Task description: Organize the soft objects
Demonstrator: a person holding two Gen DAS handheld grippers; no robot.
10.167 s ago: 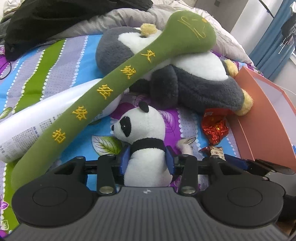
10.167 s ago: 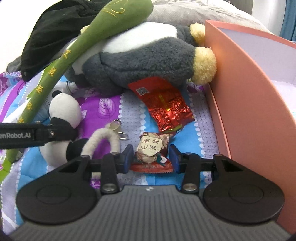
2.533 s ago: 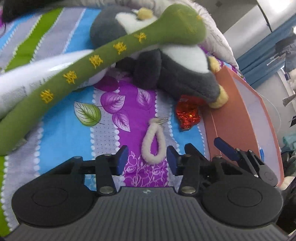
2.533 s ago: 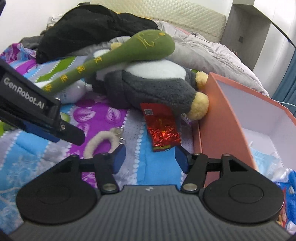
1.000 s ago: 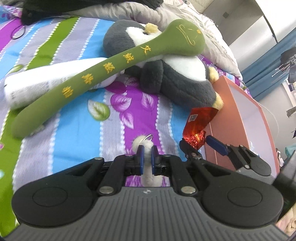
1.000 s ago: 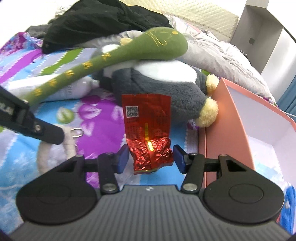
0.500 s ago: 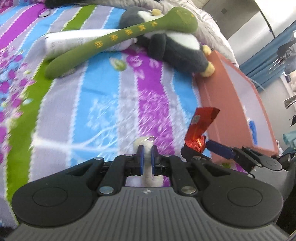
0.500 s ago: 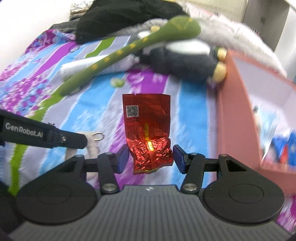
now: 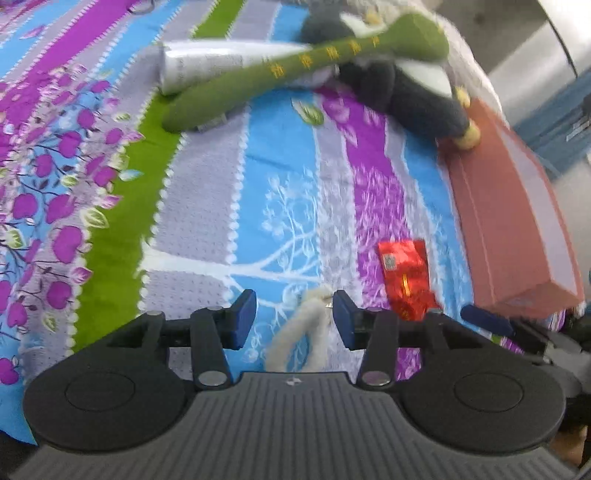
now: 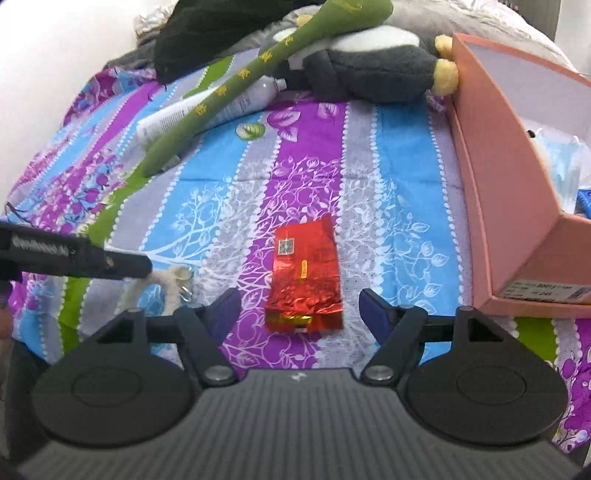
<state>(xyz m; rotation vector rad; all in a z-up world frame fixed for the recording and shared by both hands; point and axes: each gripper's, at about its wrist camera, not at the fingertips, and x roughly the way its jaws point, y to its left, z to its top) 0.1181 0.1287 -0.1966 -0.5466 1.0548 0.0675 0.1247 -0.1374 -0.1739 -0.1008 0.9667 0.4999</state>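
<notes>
My left gripper (image 9: 294, 314) is open, with a white fluffy loop with a metal ring (image 9: 308, 332) lying on the bedspread between its fingers. The loop also shows in the right wrist view (image 10: 162, 286). My right gripper (image 10: 300, 308) is open over a red foil packet (image 10: 304, 278) that lies flat on the bedspread; the packet also shows in the left wrist view (image 9: 406, 278). A grey and white plush penguin (image 10: 369, 70) and a long green plush stick (image 10: 251, 77) lie at the far end.
An open pink box (image 10: 517, 155) with several items inside stands on the right. A white tube (image 9: 218, 64) lies under the green stick. Black clothing (image 10: 207, 33) and a grey quilt are heaped at the back.
Both grippers have opened. The red packet and the white loop now lie on the bedspread near the box's front corner. Both grippers have pulled further back from the plush toys.
</notes>
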